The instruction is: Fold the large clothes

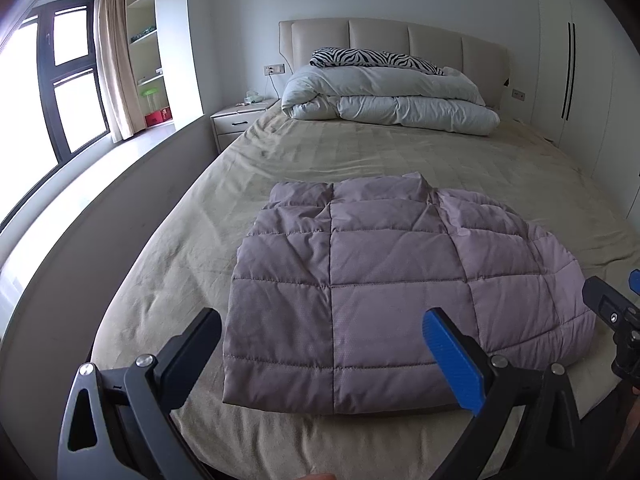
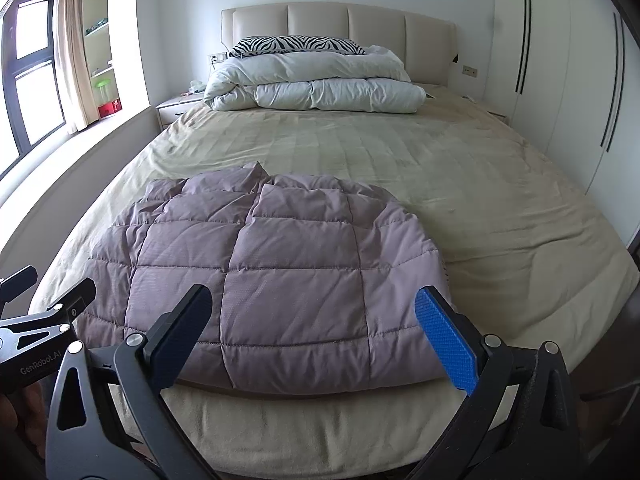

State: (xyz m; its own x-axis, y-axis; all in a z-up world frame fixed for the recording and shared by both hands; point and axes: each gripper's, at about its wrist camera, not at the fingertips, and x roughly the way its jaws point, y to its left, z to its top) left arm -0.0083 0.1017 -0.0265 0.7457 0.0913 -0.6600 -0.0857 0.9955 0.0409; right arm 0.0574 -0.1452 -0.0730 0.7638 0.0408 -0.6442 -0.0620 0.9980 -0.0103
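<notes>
mauve quilted fabric, puffy and stitched in squares: the padded jacket (image 1: 360, 288) lies folded into a rough rectangle on the bed (image 1: 400, 148), close to the foot edge and nearer the window-side edge than the wardrobe side. its near hem runs along the foot edge, and its long axis looks to run from that hem toward the headboard, though the lens bends things too much to be sure.

the left gripper (image 1: 320, 356) hangs just above the near hem, jaws spread wide and holding nothing, with the jacket's left corner straight ahead between its fingers. the right gripper (image 2: 316, 340) is likewise released and empty, poised over the near right part of the hem. each sits about as near to its own corner as the other, so neither arm has the advantage. the jacket lies directly forward of both.

the fold seems far along; what remains is likely one more fold away from the foot edge, or a tidy.

no containers are in view. at the head of the bed a white duvet (image 2: 316, 84) is bundled, with a zebra-print pillow (image 2: 300, 45) on top, well apart from the jacket.
</notes>
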